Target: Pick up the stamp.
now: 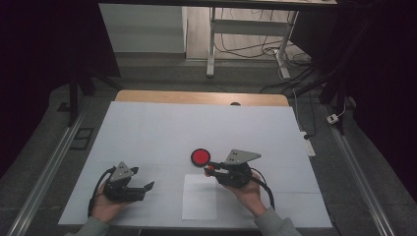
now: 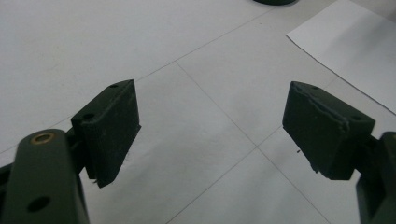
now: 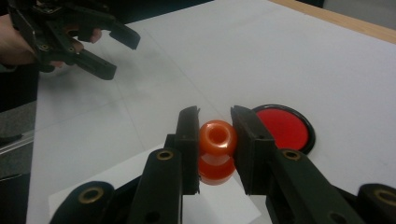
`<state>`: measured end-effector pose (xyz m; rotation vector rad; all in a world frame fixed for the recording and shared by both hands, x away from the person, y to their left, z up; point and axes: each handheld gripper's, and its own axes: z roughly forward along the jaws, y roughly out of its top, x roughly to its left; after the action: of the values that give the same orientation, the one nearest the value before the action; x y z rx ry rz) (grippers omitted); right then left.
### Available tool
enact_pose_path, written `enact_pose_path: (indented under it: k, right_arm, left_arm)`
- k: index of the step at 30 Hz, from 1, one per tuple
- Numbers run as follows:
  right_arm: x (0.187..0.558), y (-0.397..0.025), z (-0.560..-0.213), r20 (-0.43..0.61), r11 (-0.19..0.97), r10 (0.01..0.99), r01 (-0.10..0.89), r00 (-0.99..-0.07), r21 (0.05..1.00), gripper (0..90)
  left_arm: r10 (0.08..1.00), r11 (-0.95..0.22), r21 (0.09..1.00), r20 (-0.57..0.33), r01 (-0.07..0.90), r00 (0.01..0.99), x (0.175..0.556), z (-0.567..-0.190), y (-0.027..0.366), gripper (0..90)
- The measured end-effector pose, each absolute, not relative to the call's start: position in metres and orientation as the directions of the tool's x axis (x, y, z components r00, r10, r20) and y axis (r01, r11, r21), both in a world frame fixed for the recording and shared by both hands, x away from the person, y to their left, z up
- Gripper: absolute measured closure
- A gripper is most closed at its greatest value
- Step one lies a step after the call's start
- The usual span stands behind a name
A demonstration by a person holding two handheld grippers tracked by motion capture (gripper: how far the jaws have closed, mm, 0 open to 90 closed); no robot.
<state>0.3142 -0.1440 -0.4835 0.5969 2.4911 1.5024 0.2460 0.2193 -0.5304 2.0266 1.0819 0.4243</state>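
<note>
Right gripper view: right tool [image 3: 215, 140] clenched on orange spool-shaped piece [image 3: 216, 137], lifted over desk [image 1: 162, 128]. Red disc [image 3: 283, 128] lies at two o'clock from it, just beside. Left tool [image 2: 210, 126] released, idle. Pick-up done; placement outstanding.

The person's left hand [image 1: 105, 204] comes in from six o'clock and grips the black two-jaw left gripper [image 1: 146, 189], which points toward three o'clock with its jaws spread wide apart and nothing between them. The right hand [image 1: 250, 193] also enters from six o'clock, holding the black right gripper [image 1: 210, 169] with the grey three-cornered plate on top; it points toward nine o'clock, jaws drawn close together. Both forearms wear grey sleeves.
</note>
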Motion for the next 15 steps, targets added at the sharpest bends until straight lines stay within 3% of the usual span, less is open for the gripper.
enact_pose_path:
  k: [15]
  right_arm:
    - [0.308,-0.130,-0.485,0.055,0.429,0.384,0.231,-0.922,0.873,71.6]
  left_arm:
    - [0.810,-0.328,0.771,-0.068,0.546,0.583,0.246,-0.530,0.220,18.8]
